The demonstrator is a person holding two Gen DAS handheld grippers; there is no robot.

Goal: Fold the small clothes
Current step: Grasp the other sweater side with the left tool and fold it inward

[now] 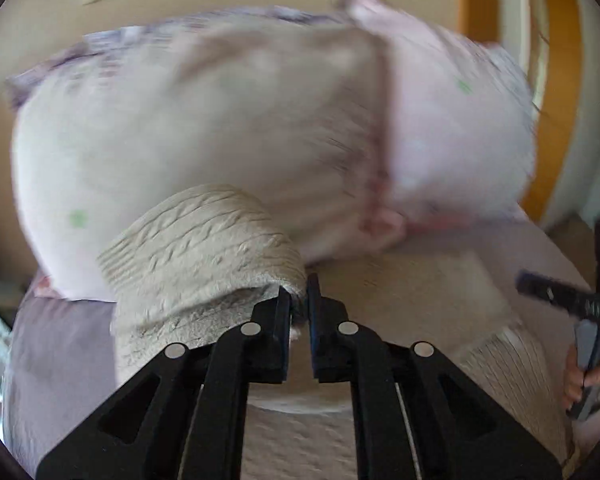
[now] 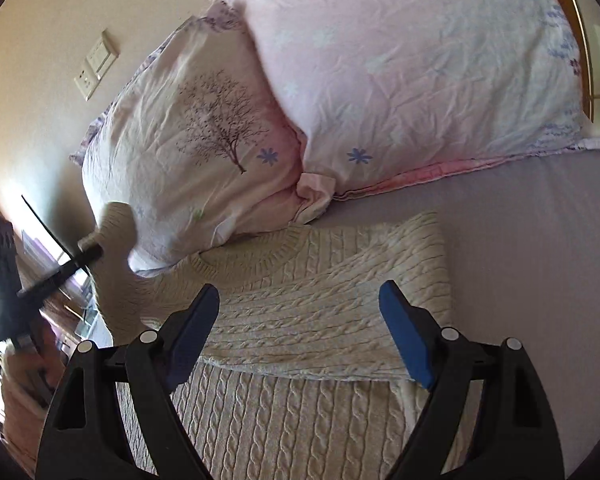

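Two claws share the work on one cream cable-knit sweater, which lies flat on the bed with its collar toward the pillows. The left claw is pinched shut on a sleeve, near its cuff, and holds it lifted off the bed, so the knit bulges up in a hump in front of the camera. That lift likely serves to carry the sleeve across the body for a fold. From the right wrist, the raised sleeve shows at the left, blurred, so it seems to be mid-swing. The other sleeve already lies slantwise across the chest, which suggests that side is done. The right claw hovers over the sweater with its jaws wide apart and nothing between them, probably ready to press or catch the cloth when the left sleeve lands.
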